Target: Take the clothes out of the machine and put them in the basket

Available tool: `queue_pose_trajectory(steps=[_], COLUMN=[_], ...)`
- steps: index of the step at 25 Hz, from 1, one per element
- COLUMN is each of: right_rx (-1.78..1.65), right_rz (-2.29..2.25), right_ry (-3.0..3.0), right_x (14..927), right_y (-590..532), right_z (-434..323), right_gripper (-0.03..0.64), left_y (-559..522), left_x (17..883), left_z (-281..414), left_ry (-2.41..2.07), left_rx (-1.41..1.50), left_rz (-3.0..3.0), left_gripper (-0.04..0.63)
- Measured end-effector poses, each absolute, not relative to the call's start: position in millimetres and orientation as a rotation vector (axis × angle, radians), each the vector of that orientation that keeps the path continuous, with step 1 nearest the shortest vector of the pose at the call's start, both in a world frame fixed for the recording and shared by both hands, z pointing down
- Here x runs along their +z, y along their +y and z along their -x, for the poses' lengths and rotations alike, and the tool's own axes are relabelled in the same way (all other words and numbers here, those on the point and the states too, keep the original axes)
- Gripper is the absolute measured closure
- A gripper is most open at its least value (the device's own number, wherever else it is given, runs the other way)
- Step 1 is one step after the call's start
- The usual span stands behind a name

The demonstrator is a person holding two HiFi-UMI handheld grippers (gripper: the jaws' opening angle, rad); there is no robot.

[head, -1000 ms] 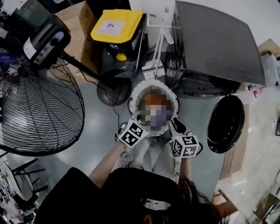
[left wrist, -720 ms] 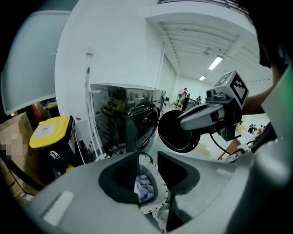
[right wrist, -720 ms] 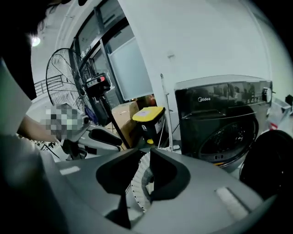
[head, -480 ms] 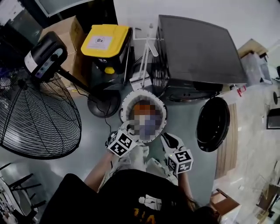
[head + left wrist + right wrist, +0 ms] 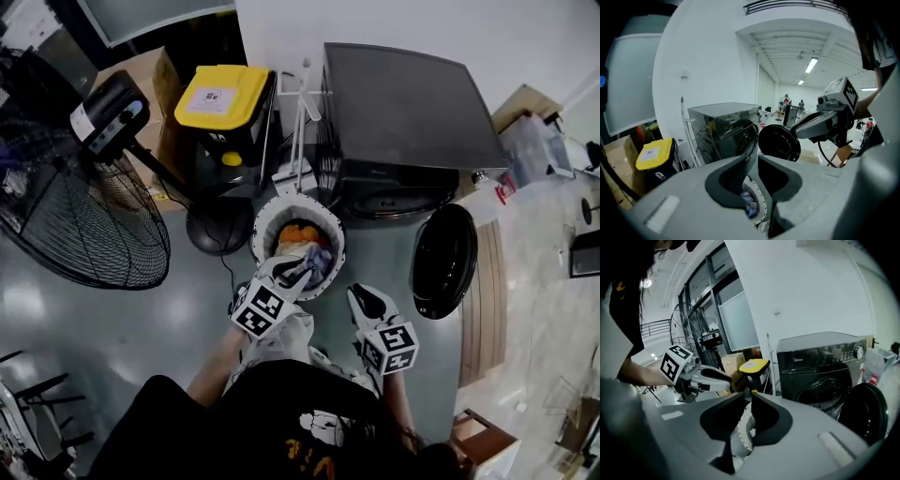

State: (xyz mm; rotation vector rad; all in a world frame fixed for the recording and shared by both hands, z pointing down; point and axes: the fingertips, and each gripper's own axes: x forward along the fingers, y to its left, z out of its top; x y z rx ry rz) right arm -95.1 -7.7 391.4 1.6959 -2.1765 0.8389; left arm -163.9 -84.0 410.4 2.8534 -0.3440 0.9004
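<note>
A white round basket (image 5: pixel 265 217) stands on the floor in front of the black washing machine (image 5: pixel 403 112), whose door (image 5: pixel 442 262) hangs open. Orange, blue and white clothes (image 5: pixel 302 239) lie in the basket. My left gripper (image 5: pixel 284 272) hovers over the basket's near rim, its jaws a narrow gap apart with nothing between them (image 5: pixel 752 161). My right gripper (image 5: pixel 361 298) is to the right of the basket, clear of it. Its jaws have just been closing; a thin gap remains and nothing is in it (image 5: pixel 747 397). The machine's drum is not visible.
A large floor fan (image 5: pixel 84 216) stands at the left. A black bin with a yellow lid (image 5: pixel 225 98) and a cardboard box (image 5: pixel 141 70) sit behind the basket. A white rack (image 5: pixel 300 131) leans beside the machine.
Both grippers have risen and drawn back from the basket. The right gripper has come off the basket's rim to its right side.
</note>
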Motion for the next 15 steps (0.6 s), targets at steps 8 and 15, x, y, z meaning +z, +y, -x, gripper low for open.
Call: queue_pose_trajectory(steps=[8,15], right_rx=[0.744,0.647], right_rz=[-1.753,-1.799], right_ry=[-2.226,-2.288], right_x=[361,332], right_y=[37,74], right_z=[77,79], right_gripper=[0.565,0.577], left_y=[-22,25], left_x=[366,338], left_z=[164,171], left_ry=[-0.457,-0.510], left_rx=[0.801,0.706], left_rz=[-2.868,-2.881], left_gripper=[0.534,0.581])
